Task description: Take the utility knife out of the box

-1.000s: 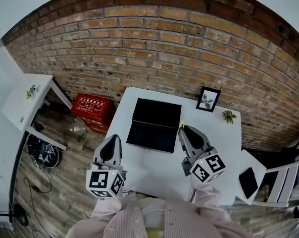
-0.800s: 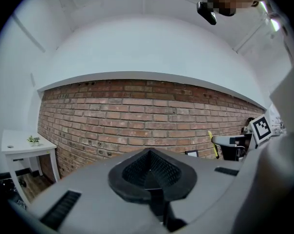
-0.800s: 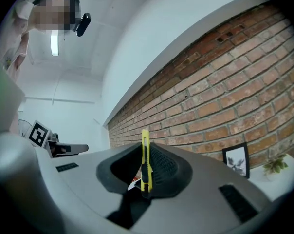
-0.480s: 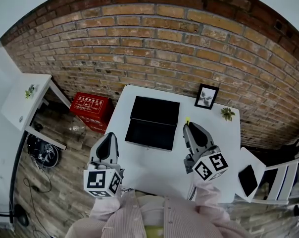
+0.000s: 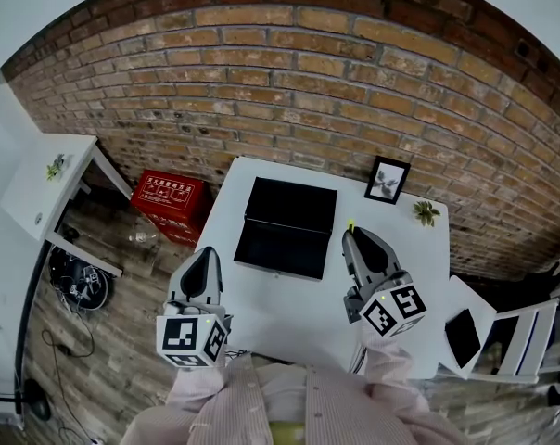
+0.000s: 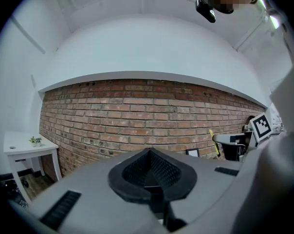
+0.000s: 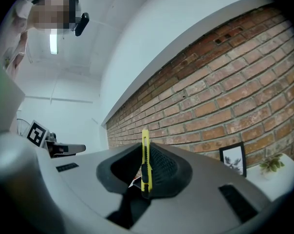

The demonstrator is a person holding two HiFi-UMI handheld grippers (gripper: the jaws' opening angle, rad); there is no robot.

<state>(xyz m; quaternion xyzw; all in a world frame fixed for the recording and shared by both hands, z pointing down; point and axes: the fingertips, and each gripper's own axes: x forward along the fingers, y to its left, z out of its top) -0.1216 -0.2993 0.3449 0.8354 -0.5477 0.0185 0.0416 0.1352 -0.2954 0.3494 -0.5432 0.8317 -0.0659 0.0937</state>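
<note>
Since a second ago the left gripper (image 5: 206, 254) has kept its place, its jaws closed together on nothing as far as its own view shows. Beyond the open black box (image 5: 285, 213), the right gripper (image 5: 352, 236) has drawn a little clear of the box's right edge. The yellow utility knife (image 7: 145, 162) is pinched upright between the narrow right jaws, its tip poking out ahead, so I'd say it is already out of the box.
</note>
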